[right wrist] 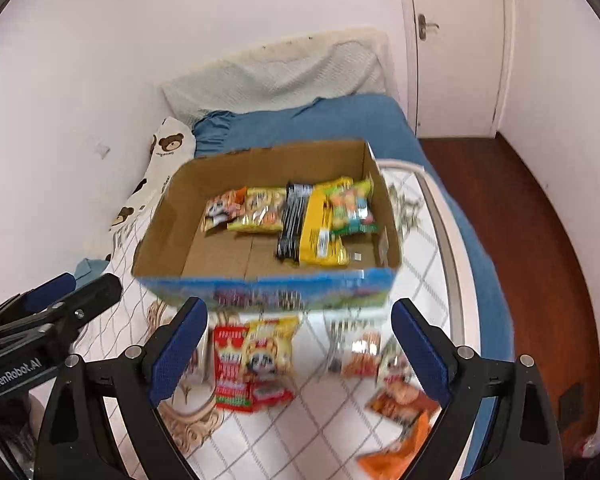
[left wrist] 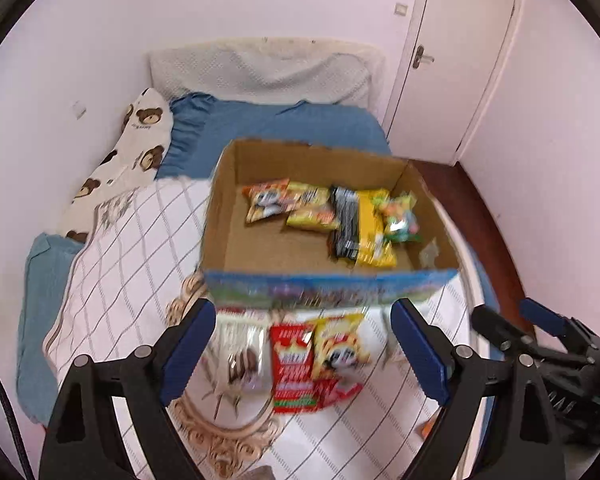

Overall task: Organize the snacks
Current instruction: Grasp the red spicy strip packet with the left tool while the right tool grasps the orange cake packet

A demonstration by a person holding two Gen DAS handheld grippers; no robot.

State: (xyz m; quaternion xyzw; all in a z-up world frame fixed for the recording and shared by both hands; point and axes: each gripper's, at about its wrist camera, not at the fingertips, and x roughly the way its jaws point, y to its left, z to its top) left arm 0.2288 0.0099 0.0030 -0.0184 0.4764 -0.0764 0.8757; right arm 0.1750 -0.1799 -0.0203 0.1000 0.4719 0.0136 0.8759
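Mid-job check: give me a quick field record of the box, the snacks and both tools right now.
surface: bed with a white checked blanket
box: open cardboard box on the blanket, ahead of both tools
in box: five packets in a row along the far side, among them a black and yellow packet
loose snacks: red packet with a yellow packet lying on it, just in front of the box; orange packets further right
left tool: open, empty, above the red and yellow packets
right tool: open, empty
image: blurred
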